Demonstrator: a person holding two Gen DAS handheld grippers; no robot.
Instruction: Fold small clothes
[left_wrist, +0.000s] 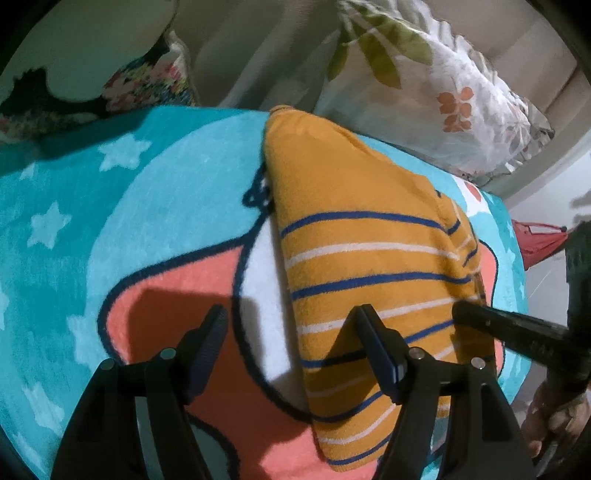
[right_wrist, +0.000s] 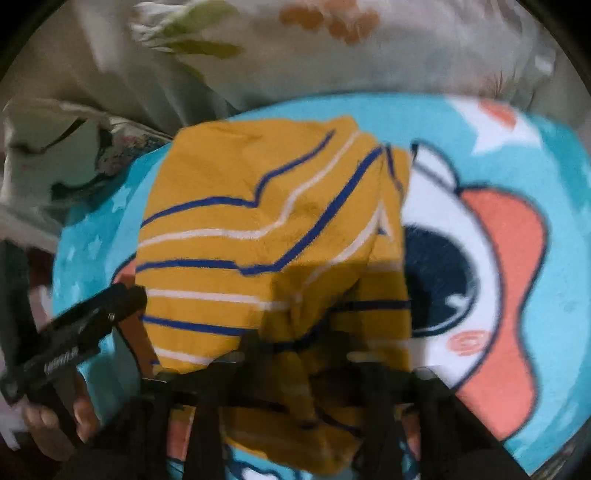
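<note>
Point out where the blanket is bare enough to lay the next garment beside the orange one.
Bare: the starred teal stretch left of the striped garment, up to the floral pillow. Crowded: right of it, where the right gripper comes in and the leaf pillow borders the blanket.

Matte black left gripper (left_wrist: 291, 325) (silver screws, ribbed pads); bare-skinned hand (right_wrist: 55, 424).

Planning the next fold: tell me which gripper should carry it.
Probably right: the right gripper appears to have the striped garment draped between its fingers, though blurred. The left gripper is open, holding nothing.
</note>
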